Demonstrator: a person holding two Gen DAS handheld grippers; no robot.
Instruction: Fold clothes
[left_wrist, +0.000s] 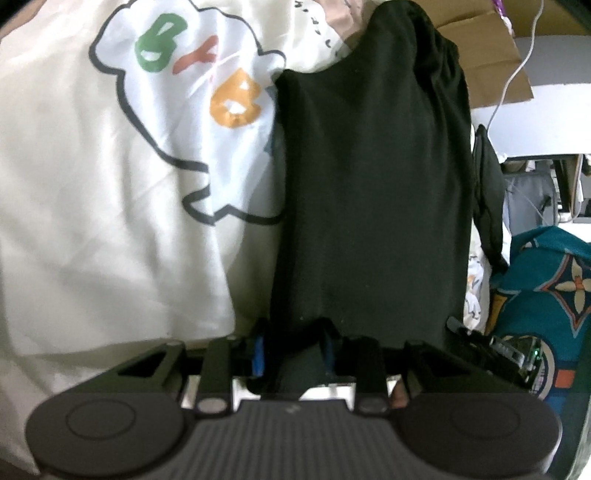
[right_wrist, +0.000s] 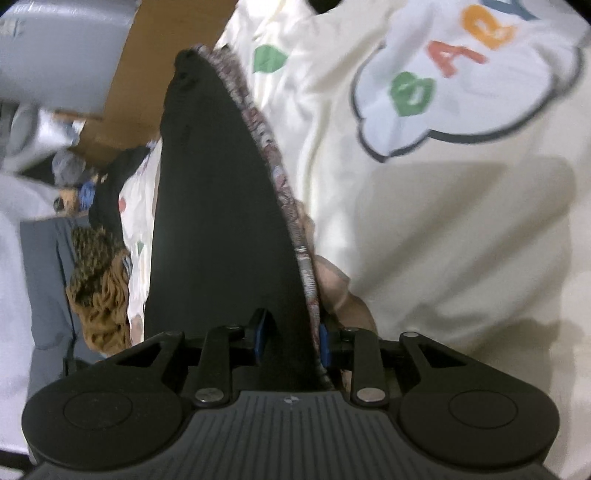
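black garment held at both grippers over a cream printed sheet

the black garment (left_wrist: 373, 192) runs straight out from the left gripper (left_wrist: 293, 350) as a broad dark panel, lying over a cream sheet (left_wrist: 92, 229) printed with a cloud shape and coloured letters. its near hem is gathered between the blue-padded fingers (left_wrist: 257, 354), and a fold of the cloth bulges back toward the camera between them, so the left gripper is clamped on the garment with its jaws set narrow. the far end of the cloth bunches into folds near a piece of brown cardboard (left_wrist: 487, 55). a white cable (left_wrist: 517, 66) crosses that cardboard, and a teal patterned fabric (left_wrist: 546, 295) lies off to the right of the garment.

from the right wrist view the same black garment (right_wrist: 221, 221) rises as a tall tapering wedge from the right gripper (right_wrist: 291, 339). a band of mottled pinkish patterned cloth (right_wrist: 273, 162) follows its right edge all the way down into the jaws. the blue pads (right_wrist: 261, 338) press on the cloth from both sides, so this gripper too is closed on the garment, jaws narrow. the cream sheet (right_wrist: 461, 258) fills the right of this view. at the left lie brown cardboard (right_wrist: 155, 81), a brown knitted heap (right_wrist: 99, 288) and some blurred grey and white items that cannot be told apart.
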